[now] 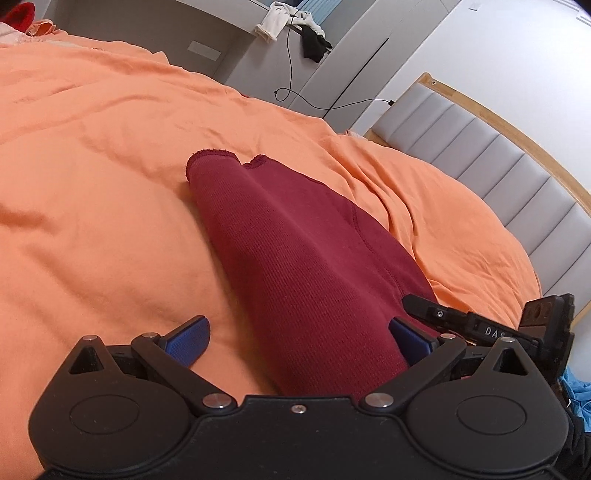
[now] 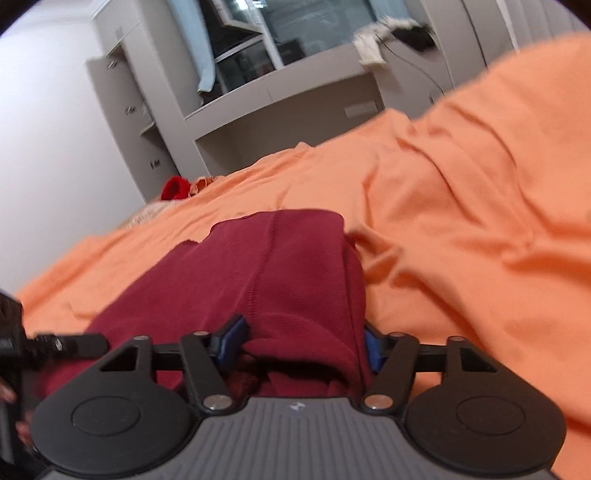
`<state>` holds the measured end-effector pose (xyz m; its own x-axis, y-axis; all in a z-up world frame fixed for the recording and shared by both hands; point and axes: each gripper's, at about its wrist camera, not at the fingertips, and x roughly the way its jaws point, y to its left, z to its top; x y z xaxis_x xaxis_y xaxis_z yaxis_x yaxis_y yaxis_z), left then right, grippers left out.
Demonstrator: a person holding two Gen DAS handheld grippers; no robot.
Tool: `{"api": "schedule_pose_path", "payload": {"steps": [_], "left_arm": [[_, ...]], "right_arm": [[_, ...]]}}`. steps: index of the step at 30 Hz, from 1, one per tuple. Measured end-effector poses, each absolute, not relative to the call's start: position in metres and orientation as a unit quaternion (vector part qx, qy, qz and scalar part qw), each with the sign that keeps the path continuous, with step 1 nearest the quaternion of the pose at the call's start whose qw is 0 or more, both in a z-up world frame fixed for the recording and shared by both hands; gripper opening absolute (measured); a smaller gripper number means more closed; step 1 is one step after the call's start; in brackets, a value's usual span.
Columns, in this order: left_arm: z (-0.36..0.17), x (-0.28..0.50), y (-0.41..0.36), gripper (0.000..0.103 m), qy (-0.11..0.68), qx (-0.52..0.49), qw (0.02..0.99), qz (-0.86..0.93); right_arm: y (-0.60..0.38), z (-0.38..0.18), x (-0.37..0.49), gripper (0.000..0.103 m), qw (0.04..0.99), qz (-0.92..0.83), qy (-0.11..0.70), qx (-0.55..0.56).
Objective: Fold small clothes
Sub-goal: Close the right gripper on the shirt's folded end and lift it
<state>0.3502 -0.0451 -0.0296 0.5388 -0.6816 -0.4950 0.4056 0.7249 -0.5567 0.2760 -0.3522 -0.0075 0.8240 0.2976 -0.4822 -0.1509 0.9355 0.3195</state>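
left gripper [image 1: 299, 341]: wide open, blue pads [image 1: 188, 341] spread, nothing held; near end of maroon garment [image 1: 295, 258] between fingers, nearer the right pad, left pad over bare bedding
right gripper [image 2: 301, 341]: fingers partly closed, pressed on a bunched fold at garment's near end, cloth humped up between the pads; also seen at lower right of left view [image 1: 480, 325]
maroon garment: flat on orange bedspread [image 1: 92, 184], stretches away from both grippers, narrow and long, far end with a notched hem
garment texture: fine ribbed knit, stitched seam down the length, curved seam on one side
bedspread: soft, wrinkled, ridged folds beside garment; wide open cloth to left and beyond
bed edge: grey padded headboard [image 1: 498, 166] with wood trim
far items: red cloth [image 2: 175, 188] at bed's far edge, well apart from garment
background: grey cabinets [image 2: 288, 103], clothes heap [image 1: 295, 26], black cable [image 1: 295, 92] hanging
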Motion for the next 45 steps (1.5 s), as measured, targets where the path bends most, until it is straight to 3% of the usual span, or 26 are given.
{"api": "schedule_pose_path", "payload": {"steps": [6, 10, 14, 18, 20, 26, 40, 45], "left_arm": [[-0.031, 0.349, -0.044, 0.103, 0.357, -0.193, 0.857, -0.319], [-0.033, 0.348, -0.044, 0.103, 0.354, -0.193, 0.857, -0.32], [-0.033, 0.348, -0.044, 0.103, 0.353, -0.193, 0.857, -0.322], [-0.033, 0.348, -0.044, 0.103, 0.351, -0.194, 0.857, -0.322], [-0.033, 0.348, -0.044, 0.103, 0.351, -0.193, 0.858, -0.321], [-0.033, 0.345, -0.045, 0.103, 0.346, -0.188, 0.862, -0.318], [-0.033, 0.345, -0.045, 0.103, 0.345, -0.187, 0.863, -0.317], [-0.032, 0.345, -0.045, 0.103, 0.347, -0.186, 0.864, -0.315]], "right_arm": [[-0.311, 0.004, 0.263, 0.057, 0.965, 0.097, 0.242, -0.018], [-0.301, 0.006, 0.26, 0.058, 0.966, 0.093, 0.236, -0.048], [-0.312, 0.006, 0.264, 0.063, 0.963, 0.104, 0.247, -0.01], [-0.341, 0.003, 0.275, 0.082, 0.948, 0.131, 0.27, 0.109], [-0.357, -0.004, 0.282, 0.085, 0.93, 0.144, 0.284, 0.185], [-0.385, -0.025, 0.292, 0.083, 0.896, 0.139, 0.297, 0.298], [-0.371, -0.023, 0.291, 0.081, 0.912, 0.124, 0.295, 0.256], [-0.365, -0.019, 0.29, 0.074, 0.916, 0.115, 0.295, 0.246]]}}
